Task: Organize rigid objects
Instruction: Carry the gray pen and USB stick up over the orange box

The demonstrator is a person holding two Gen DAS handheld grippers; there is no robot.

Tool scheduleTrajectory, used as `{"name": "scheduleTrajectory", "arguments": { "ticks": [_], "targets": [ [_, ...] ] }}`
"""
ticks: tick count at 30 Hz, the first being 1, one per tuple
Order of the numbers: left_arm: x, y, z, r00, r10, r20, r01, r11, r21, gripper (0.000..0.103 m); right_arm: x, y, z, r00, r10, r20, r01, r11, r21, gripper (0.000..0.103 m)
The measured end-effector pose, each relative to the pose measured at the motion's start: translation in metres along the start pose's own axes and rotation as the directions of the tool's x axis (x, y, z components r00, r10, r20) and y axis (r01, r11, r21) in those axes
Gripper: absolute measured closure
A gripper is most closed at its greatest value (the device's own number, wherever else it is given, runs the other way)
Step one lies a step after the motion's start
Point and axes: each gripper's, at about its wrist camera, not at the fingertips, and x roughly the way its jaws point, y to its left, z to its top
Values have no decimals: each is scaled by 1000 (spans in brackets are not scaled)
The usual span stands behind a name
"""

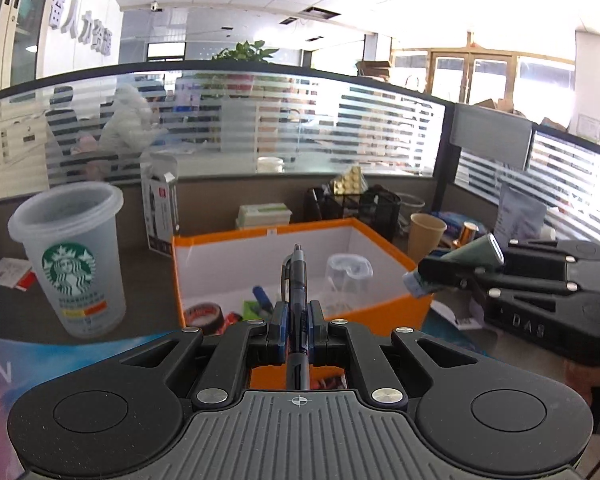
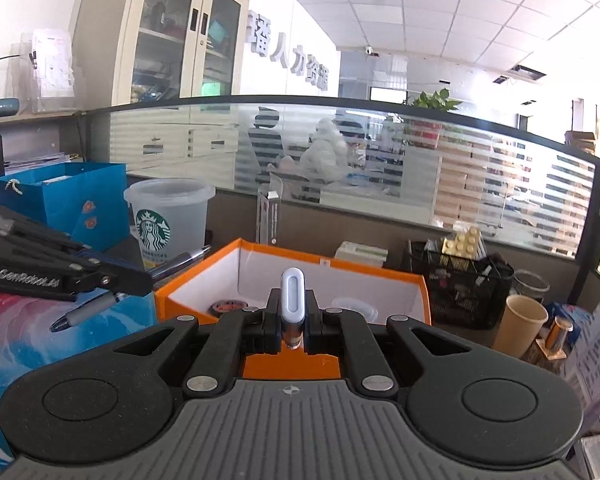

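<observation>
Cup (image 1: 70, 258): frosted translucent plastic, tapered, with a green round logo; stands at the left of the left-wrist frame on the grey desk (image 1: 148, 280).
Bag (image 2: 66, 200): blue paper, with a cord handle; upper left of the right-wrist frame, behind the cup.
Box (image 1: 300, 268): orange card outside, white inside, square and open-topped; centre of both frames.
Tape (image 1: 202, 315): black roll with red print, lying in the box at its lower left corner.
Marker (image 1: 263, 298): blue, lying on the box floor right of the tape.
Clear cup (image 1: 346, 280): thin see-through plastic, inside the box toward its right.
Left gripper (image 1: 297, 330): black ribbed plastic; jaws closed tight on a pen.
Pen (image 1: 297, 292): dark slim barrel with a clip, pointing away over the box.
Right gripper (image 2: 292, 320): same build; jaws closed on a stick.
Stick (image 2: 292, 298): short, flat, dark green body with a rounded pale end cap; held above the near box wall.
Paper cup (image 1: 426, 236): tan, tapered; right of the box.
Basket (image 2: 466, 292): black wire mesh, behind the paper cup.
</observation>
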Motion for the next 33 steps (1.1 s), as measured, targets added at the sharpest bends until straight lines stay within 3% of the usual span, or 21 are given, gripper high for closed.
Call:
{"name": "scheduleTrajectory", "arguments": {
  "ticks": [16,33],
  "targets": [
    [58,13,37,1000,-11,-2,11,1000,-18,96,55,-10,20,999,34,-12,-34,999,4,94],
    [139,34,27,994,-21,-104,13,997,-70,96,124,-32,2,993,46,-112,-41,998,48,94]
  ]
}}
